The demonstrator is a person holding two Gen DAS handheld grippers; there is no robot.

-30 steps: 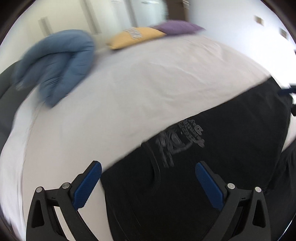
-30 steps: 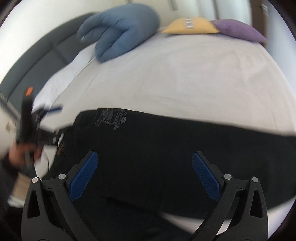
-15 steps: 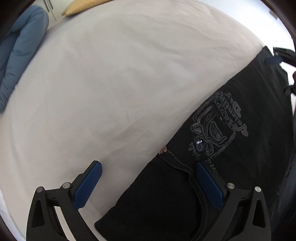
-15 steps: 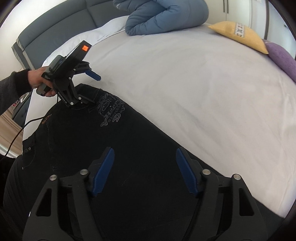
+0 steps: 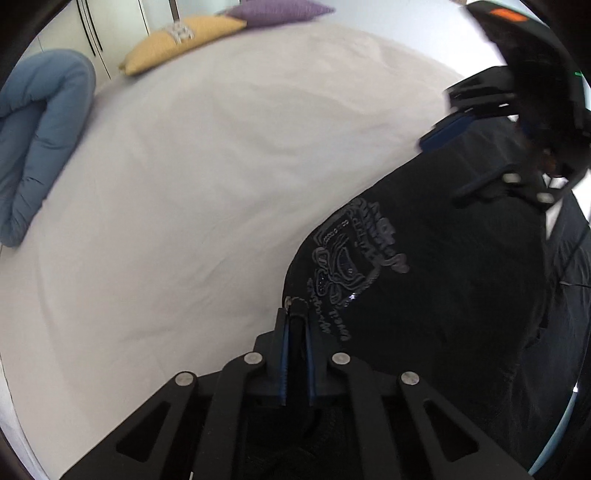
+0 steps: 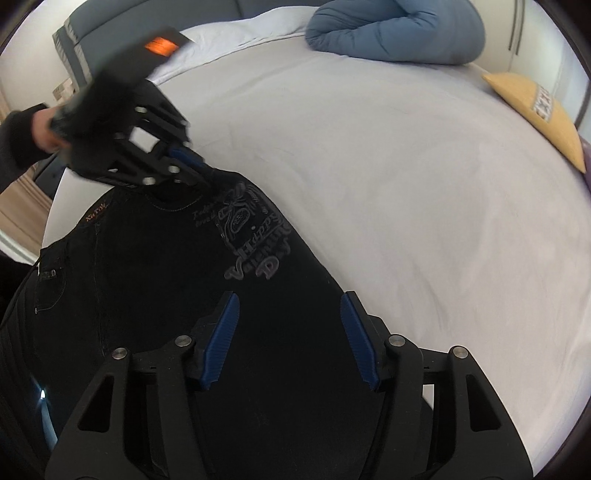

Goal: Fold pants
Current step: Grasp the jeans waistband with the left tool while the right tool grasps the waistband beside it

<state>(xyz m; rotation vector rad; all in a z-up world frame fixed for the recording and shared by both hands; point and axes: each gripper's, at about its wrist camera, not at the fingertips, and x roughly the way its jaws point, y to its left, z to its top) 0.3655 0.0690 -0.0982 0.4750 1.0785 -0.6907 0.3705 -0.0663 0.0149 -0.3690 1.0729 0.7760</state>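
Black pants [image 5: 436, 295] with a grey printed emblem [image 5: 354, 258] lie on the white bed sheet [image 5: 207, 177]. My left gripper [image 5: 295, 325] is shut on the pants' waistband corner; the right wrist view shows it [image 6: 201, 171] pinching the cloth there. My right gripper [image 6: 288, 325] is open, its blue pads [image 6: 221, 332] spread just above the pants' leg below the emblem [image 6: 251, 236]. The left wrist view shows the right gripper [image 5: 480, 122] over the far part of the pants. The pants [image 6: 166, 295] fill the lower left of the right wrist view.
A rolled blue duvet [image 5: 40, 140] lies at the left, also seen in the right wrist view [image 6: 399, 29]. A yellow pillow [image 5: 184, 40] and a purple pillow [image 5: 280, 9] sit at the far edge. A grey headboard [image 6: 147, 18] stands behind.
My left gripper has closed on the waistband corner. My right gripper has moved closer along the leg toward the emblem and stays open.
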